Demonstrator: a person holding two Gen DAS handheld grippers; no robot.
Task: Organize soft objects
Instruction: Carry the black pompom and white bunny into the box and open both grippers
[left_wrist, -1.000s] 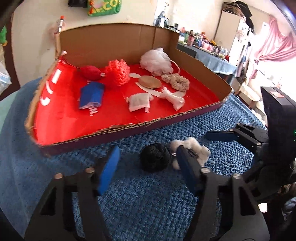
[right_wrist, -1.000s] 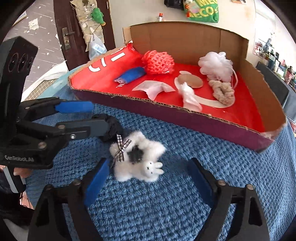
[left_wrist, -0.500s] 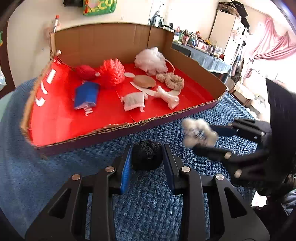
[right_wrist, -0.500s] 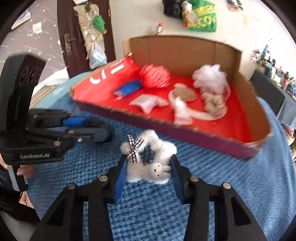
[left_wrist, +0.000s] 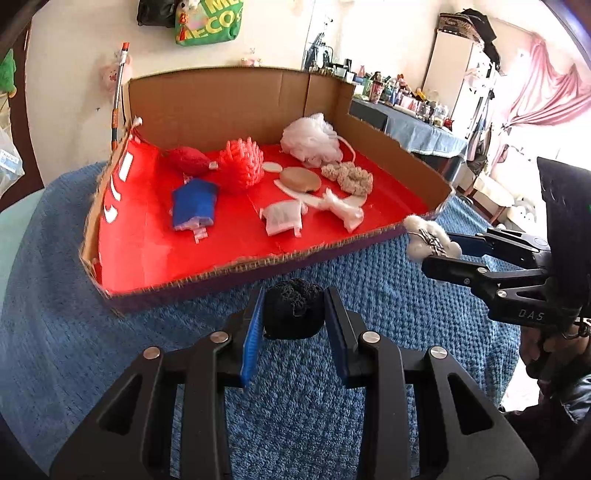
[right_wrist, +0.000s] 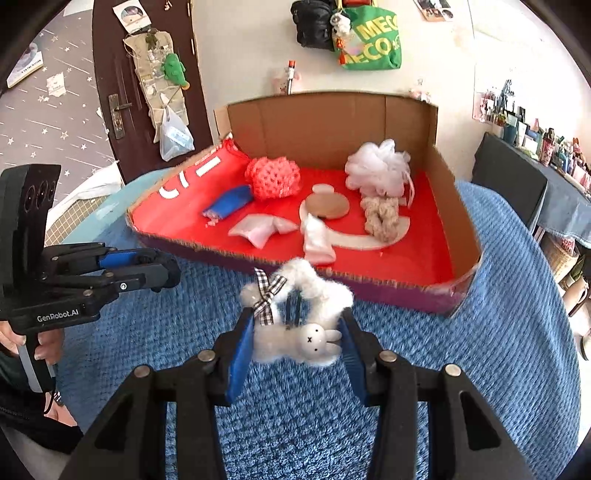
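1. Left gripper (left_wrist: 293, 315) jaws clamped on black mesh ball (left_wrist: 293, 314), just above blue knit cloth (left_wrist: 74, 325), near the box's front edge.
2. Right gripper (right_wrist: 295, 336) jaws clamped on white fluffy bunny toy (right_wrist: 295, 325) with checked bow, lifted off the cloth.
3. Cardboard box (right_wrist: 402, 291) with red floor holds other soft items: white pouf (right_wrist: 376, 166), red mesh ball (right_wrist: 273, 175).

green bag (left_wrist: 210, 22): cut off by the top edge
shelf clutter (left_wrist: 399, 88): too small to identify
person's hand (right_wrist: 40, 347): partly behind the handle
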